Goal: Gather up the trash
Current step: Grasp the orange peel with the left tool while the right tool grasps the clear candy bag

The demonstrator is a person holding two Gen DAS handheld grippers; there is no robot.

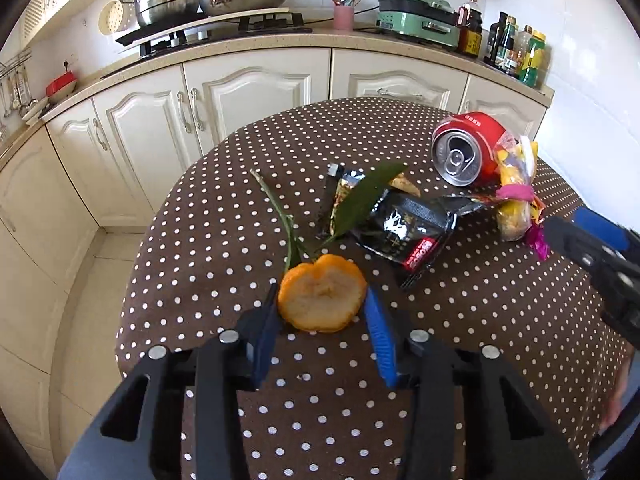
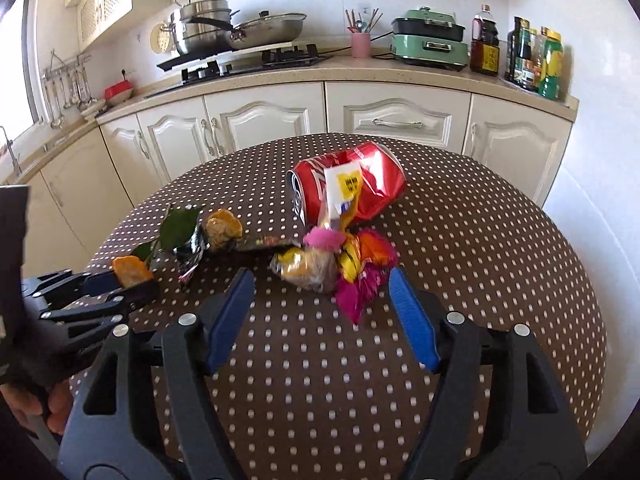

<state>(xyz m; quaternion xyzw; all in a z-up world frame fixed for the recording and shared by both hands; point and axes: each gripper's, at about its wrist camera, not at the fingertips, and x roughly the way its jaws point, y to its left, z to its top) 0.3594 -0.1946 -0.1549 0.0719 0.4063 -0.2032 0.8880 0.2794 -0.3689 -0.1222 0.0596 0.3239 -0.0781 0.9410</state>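
An orange peel [image 1: 322, 298] lies on the polka-dot table [image 1: 480, 340] between the fingers of my left gripper [image 1: 322, 300]; the jaws flank it closely, and contact is unclear. The peel also shows in the right wrist view [image 2: 130, 270]. Behind it lie a green leaf with stem [image 1: 364, 196], a black wrapper [image 1: 408, 232], a crushed red can [image 1: 468, 148] and a tied bag of colourful wrappers [image 1: 516, 196]. My right gripper [image 2: 320, 280] is open, its fingers either side of the bag [image 2: 332, 264], just short of it.
The round table has its edge close on the left [image 1: 132, 292]. Cream cabinets [image 1: 256, 92] and a counter with pots [image 1: 176, 0], a green cooker [image 1: 416, 16] and bottles [image 1: 520, 48] stand behind. A second peel piece [image 2: 222, 228] lies near the leaf.
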